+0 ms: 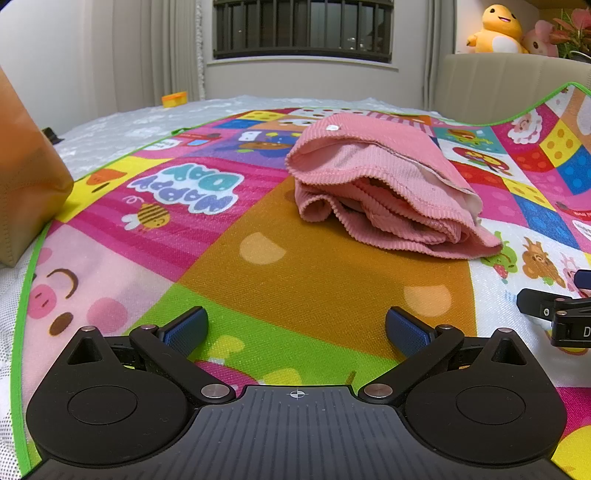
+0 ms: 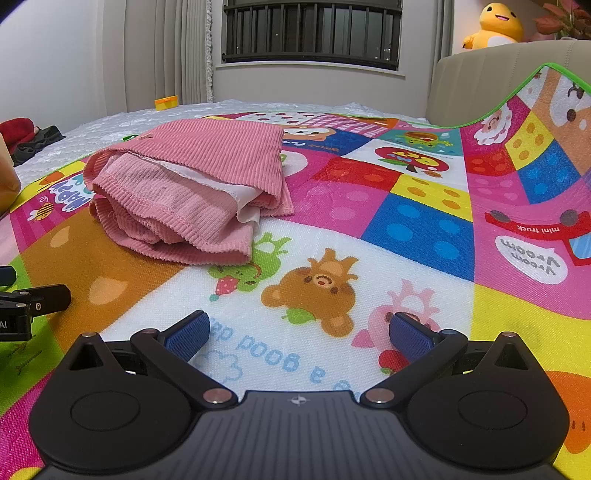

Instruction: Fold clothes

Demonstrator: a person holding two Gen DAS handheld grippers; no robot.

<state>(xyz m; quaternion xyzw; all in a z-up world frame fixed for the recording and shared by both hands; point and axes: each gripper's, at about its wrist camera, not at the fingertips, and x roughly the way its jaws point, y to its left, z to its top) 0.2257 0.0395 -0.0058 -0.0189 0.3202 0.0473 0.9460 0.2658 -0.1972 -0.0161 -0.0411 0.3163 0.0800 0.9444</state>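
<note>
A pink ribbed garment [image 1: 388, 184] lies folded into a thick bundle on the colourful play mat [image 1: 258, 258], with a white lining showing at its open edge. My left gripper [image 1: 296, 330] is open, low over the mat, a short way in front of the bundle and to its left. In the right wrist view the same garment [image 2: 192, 188] sits ahead and to the left. My right gripper [image 2: 299, 334] is open over the bear print, holding nothing. Each gripper shows at the edge of the other's view: the right one [image 1: 557, 314], the left one [image 2: 26, 306].
The mat [image 2: 424, 206] covers a white bed and curls up against a beige headboard [image 1: 498, 81] at the right. An orange box [image 1: 26, 177] stands at the left. A small yellow box [image 1: 174, 99], red and dark clothes [image 2: 26, 136], and plush toys [image 1: 498, 31] lie beyond.
</note>
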